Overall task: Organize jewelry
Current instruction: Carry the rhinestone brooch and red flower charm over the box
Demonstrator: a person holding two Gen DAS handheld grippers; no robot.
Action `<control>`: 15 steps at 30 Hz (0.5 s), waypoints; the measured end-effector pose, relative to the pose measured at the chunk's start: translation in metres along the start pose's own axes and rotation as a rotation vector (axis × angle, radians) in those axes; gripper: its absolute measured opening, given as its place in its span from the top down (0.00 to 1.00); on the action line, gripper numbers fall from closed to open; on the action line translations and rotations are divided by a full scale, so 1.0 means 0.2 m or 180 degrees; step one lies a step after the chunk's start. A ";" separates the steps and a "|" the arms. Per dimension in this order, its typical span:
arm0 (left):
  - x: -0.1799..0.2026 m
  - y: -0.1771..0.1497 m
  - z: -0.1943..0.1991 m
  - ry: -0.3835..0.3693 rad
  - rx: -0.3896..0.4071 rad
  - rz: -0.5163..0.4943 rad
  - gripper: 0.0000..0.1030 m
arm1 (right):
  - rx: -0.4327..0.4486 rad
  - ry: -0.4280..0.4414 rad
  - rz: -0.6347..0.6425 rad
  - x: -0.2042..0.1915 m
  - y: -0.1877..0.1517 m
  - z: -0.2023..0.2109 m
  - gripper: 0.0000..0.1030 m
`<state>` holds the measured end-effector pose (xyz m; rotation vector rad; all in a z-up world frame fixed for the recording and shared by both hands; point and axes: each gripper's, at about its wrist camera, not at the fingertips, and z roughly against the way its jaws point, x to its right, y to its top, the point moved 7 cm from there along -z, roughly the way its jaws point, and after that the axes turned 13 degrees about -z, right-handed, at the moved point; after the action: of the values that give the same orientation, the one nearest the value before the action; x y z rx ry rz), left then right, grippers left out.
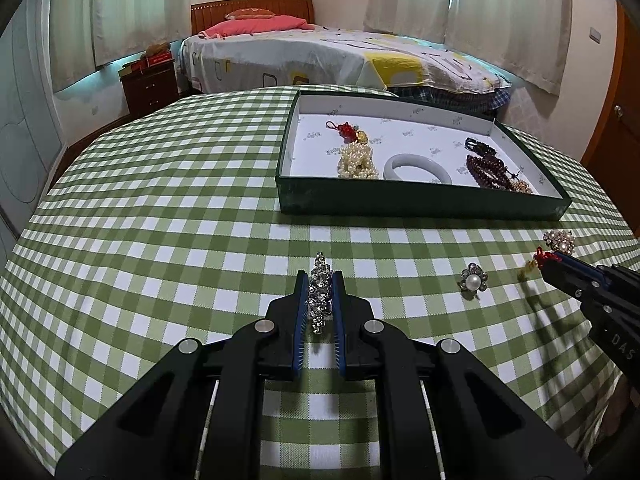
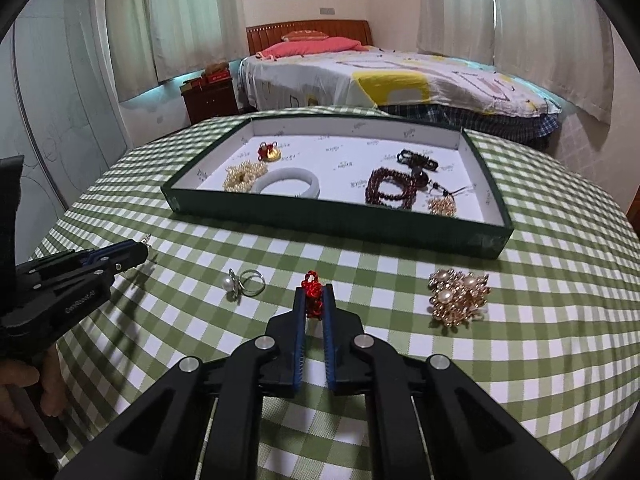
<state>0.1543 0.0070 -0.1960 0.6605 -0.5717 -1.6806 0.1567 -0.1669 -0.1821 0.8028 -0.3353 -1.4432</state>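
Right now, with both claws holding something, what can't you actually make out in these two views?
- Rhinestone piece in the left claw, left wrist view: its sides sit behind the blue pads, so its full shape is hidden.
- Red knot charm in the right claw, right wrist view: its lower part is hidden by the pads.
- Printed marks on the tray lining: too small to read.
- Pearl ring: its setting is too small to make out.
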 end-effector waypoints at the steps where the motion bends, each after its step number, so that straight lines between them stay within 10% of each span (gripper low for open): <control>1: 0.00 0.00 0.01 -0.0001 0.0010 -0.0001 0.88 | 0.0018 0.0006 0.0001 0.00 0.01 0.01 0.92; 15: 0.01 0.09 0.09 0.0020 0.0172 -0.0013 0.88 | 0.0231 0.0027 0.0001 -0.01 0.10 0.10 0.92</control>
<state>0.1531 0.0012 -0.1712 0.7060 -0.6133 -1.6712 0.1572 -0.1718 -0.1545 0.8672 -0.3828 -1.4337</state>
